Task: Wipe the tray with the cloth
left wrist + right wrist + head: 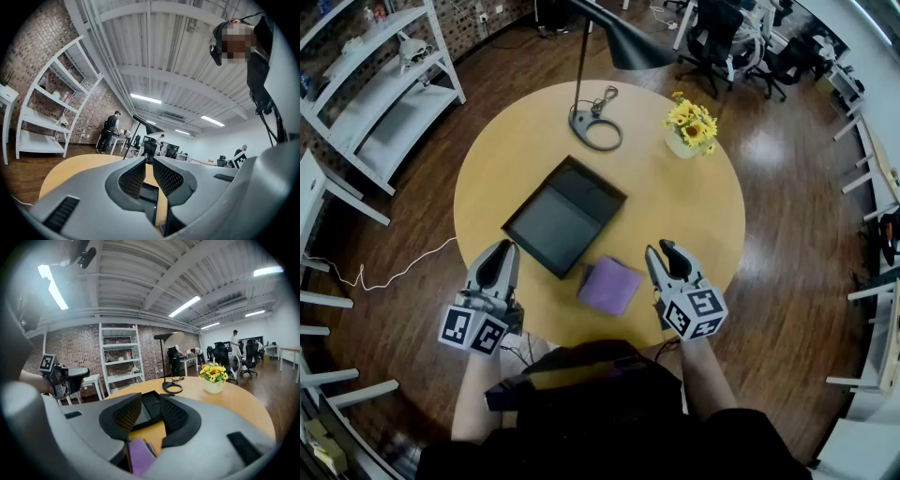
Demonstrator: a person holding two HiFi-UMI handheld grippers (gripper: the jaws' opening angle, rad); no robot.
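Purple fabric, folded into a small square cloth (610, 285), lies flat on the round pale wooden table (684, 216) near its front edge, just beside the near corner of the dark rectangular shallow tray (553, 225), which sits empty at the table's middle. The cloth looks light, limp and easy to crease, so it will likely bunch or unfold if pinched by one layer; a hold across the folded edge nearest the right gripper (661, 249), taking all layers at once, seems the safest. The tray looks stiff and light, with smooth low walls, and may slide on the table under a wiping stroke unless it is steadied at a rim. The right gripper hovers just right of the cloth, its jaws parted and grasping nothing; in the right gripper view the cloth (138, 455) shows low beneath the gap. The left gripper (506, 247) is at the table's near left edge, clear of the tray, its jaws drawn to a narrow slit and empty. A black desk lamp (595, 127) and a white pot of yellow flowers (692, 124) stand at the far side. No brand, label or legible writing shows on cloth or tray; the only printing is the black-and-white square markers on the grippers' cubes.
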